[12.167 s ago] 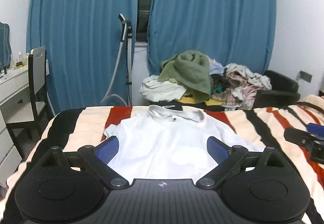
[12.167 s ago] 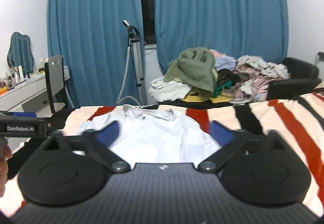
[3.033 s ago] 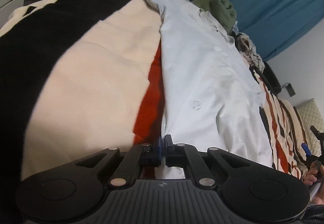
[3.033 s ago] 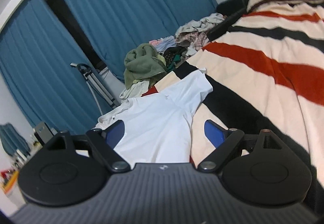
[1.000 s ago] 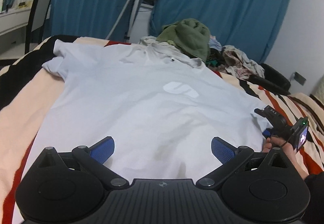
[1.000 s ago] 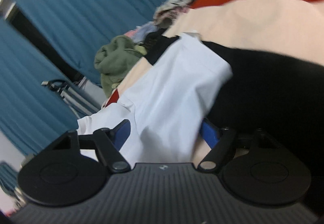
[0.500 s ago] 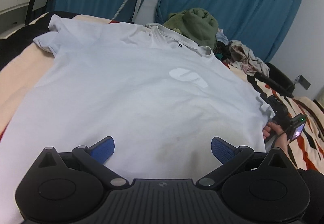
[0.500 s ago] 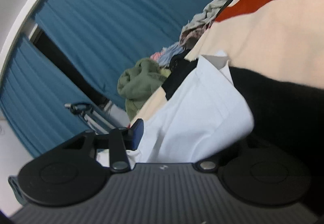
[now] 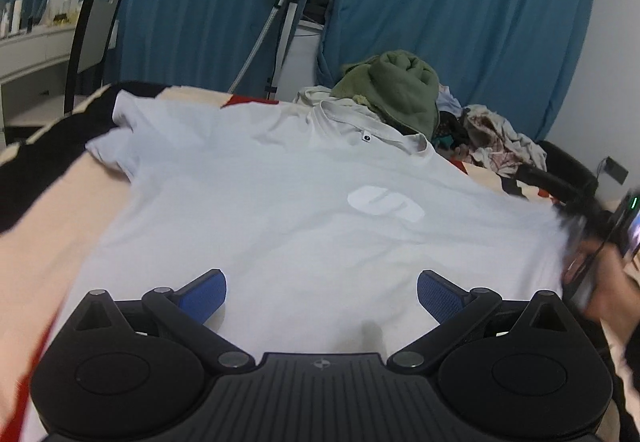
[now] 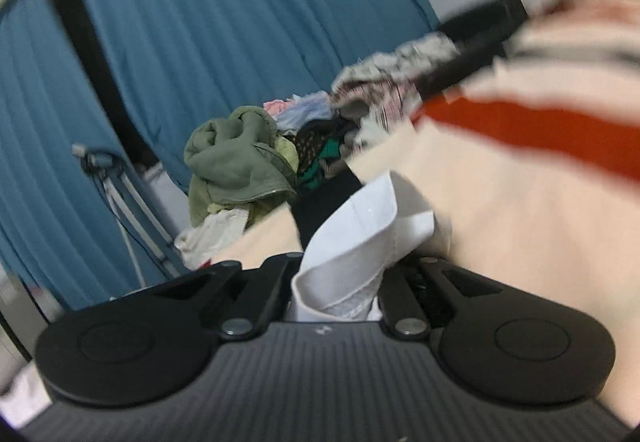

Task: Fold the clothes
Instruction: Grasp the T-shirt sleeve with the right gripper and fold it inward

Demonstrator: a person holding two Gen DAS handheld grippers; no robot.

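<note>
Item: white shirt [image 9: 280, 210], spread flat on the striped bed [image 9: 44, 210], collar toward the clothes pile [image 9: 400, 90].

Change logged: my right hand-held gripper [image 10: 340, 282], gaping around the right sleeve [image 10: 368, 226] half a second ago, has now closed on it, cloth bunched between the fingers.

Left hand-held gripper [image 9: 320, 290]: fingers wide, holding nothing, poised over the hem as before.

Reading: I judge the sleeve is gripped for folding inward across the body; the shirt otherwise lies unfolded.

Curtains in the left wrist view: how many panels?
2: one curtain left of the dark gap, one curtain right of it, behind the clothes pile. Their outer edges run out of frame.
</note>
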